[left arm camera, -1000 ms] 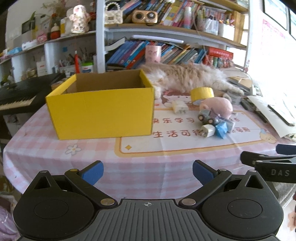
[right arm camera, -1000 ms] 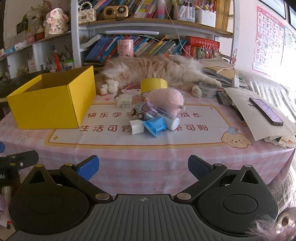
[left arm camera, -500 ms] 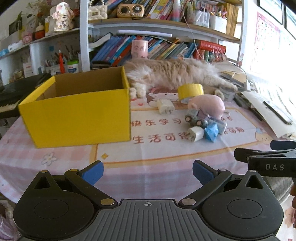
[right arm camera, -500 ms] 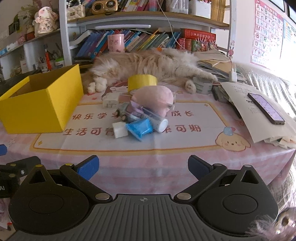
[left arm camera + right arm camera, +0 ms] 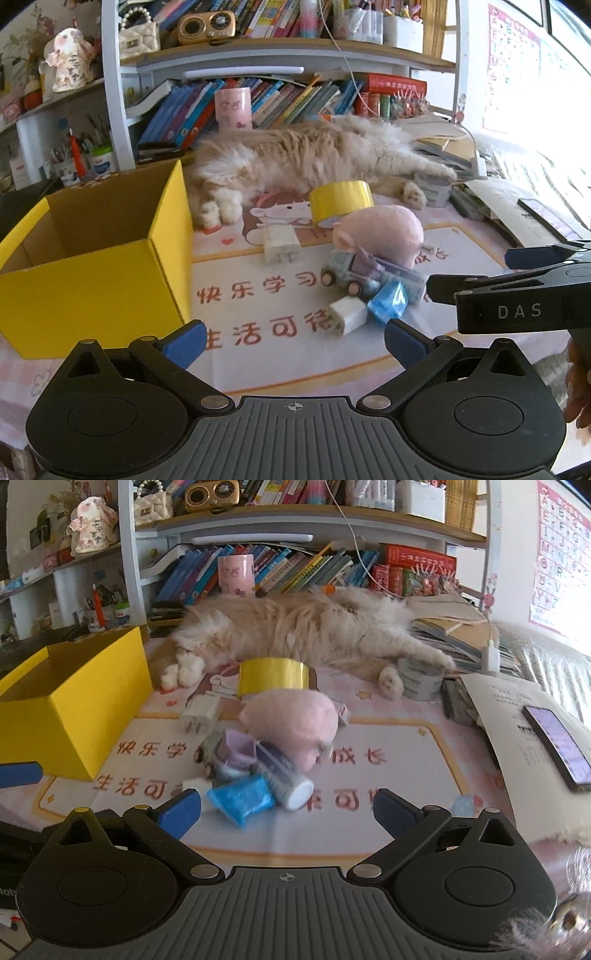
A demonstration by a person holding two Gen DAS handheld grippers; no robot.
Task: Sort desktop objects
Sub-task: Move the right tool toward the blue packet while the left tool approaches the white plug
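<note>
An open yellow box stands at the left of the table. To its right lies a heap: a pink plush toy, a toy truck, a blue packet, a small white cube, a white charger, a white-capped tube and a yellow tape roll. My left gripper is open, short of the white cube. My right gripper is open, just before the blue packet; it also shows in the left wrist view.
A long-haired cat sleeps across the back of the table. Papers with a phone lie at the right, beside a grey tape roll. Bookshelves rise behind. A pink printed mat covers the table.
Both grippers have moved forward toward the heap of objects, which now looks larger and closer. Their fingers stay open. Nothing on the table has shifted.
</note>
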